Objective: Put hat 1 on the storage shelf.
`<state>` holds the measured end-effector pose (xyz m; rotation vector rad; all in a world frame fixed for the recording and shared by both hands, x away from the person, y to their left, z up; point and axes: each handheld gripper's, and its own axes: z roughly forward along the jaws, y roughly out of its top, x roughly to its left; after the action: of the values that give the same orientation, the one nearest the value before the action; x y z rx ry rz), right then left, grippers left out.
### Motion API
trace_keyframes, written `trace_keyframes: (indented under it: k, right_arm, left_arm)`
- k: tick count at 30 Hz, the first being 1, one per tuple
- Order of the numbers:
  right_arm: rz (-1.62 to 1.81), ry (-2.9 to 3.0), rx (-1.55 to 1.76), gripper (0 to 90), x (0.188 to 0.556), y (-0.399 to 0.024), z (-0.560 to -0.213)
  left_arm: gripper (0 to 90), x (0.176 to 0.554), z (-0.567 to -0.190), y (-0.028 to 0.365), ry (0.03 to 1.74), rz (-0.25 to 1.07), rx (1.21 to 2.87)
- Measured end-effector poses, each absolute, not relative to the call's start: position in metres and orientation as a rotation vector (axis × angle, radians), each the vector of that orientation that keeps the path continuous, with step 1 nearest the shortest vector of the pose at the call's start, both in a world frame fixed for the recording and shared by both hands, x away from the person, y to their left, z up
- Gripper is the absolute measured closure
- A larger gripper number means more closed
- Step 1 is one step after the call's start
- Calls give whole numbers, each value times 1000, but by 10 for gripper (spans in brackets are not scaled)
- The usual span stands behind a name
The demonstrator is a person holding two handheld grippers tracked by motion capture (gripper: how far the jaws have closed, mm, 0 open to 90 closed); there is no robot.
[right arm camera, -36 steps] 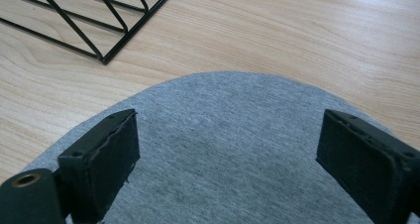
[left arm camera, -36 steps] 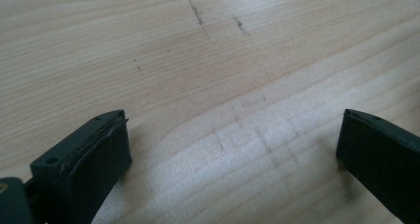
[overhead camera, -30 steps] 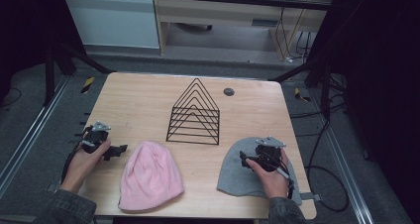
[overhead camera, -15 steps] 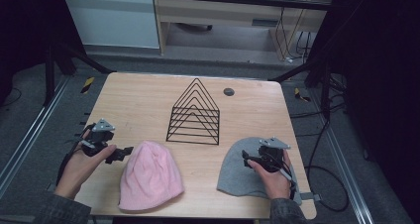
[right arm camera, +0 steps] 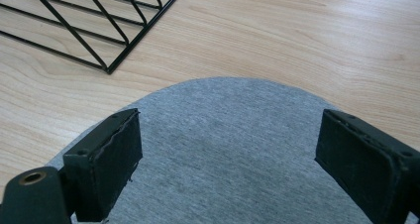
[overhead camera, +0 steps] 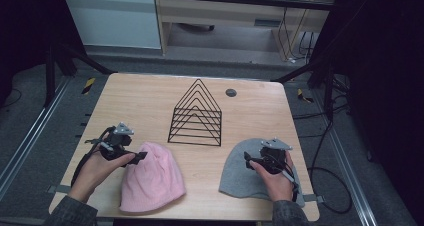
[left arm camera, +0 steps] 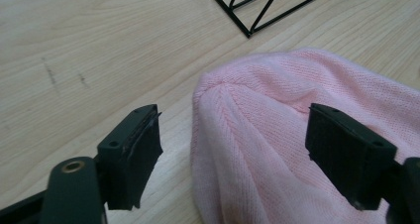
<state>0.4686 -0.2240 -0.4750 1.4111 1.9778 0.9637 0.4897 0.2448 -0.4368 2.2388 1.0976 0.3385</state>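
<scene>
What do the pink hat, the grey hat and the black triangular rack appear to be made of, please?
The pink hat looks like soft knitted yarn: ribbed stitches and a fuzzy edge show. The grey hat seems a smoother, fine jersey fabric with a heathered fleck. The black rack appears to be thin metal wire with a dark, probably painted coat.

The pink knitted beanie (overhead camera: pixel 150 178) lies flat on the near left part of the table, its rounded crown pointing to the far side and its open rim at the near edge. The grey smooth-jersey beanie (overhead camera: pixel 240 171) lies flat on the near right part, crown likewise to the far side. The two hats lie well apart, each just near of the black wire rack.
</scene>
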Motion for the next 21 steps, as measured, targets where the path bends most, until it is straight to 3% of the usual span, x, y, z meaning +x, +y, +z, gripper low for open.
trace_keyframes:
  k: [10, 14, 21]
  right_arm:
    - [961, 1993, 1392, 112, 469, -223, -476]
    - [968, 1996, 1406, 113, 469, -222, -475]
    - [965, 1995, 1394, 115, 469, -221, -475]
  left_arm:
    - [282, 503, -452, 241, 1111, 259, 2245]
    - [354, 506, -458, 242, 1113, 232, 2249]
    - [654, 510, -464, 244, 1094, 157, 2259]
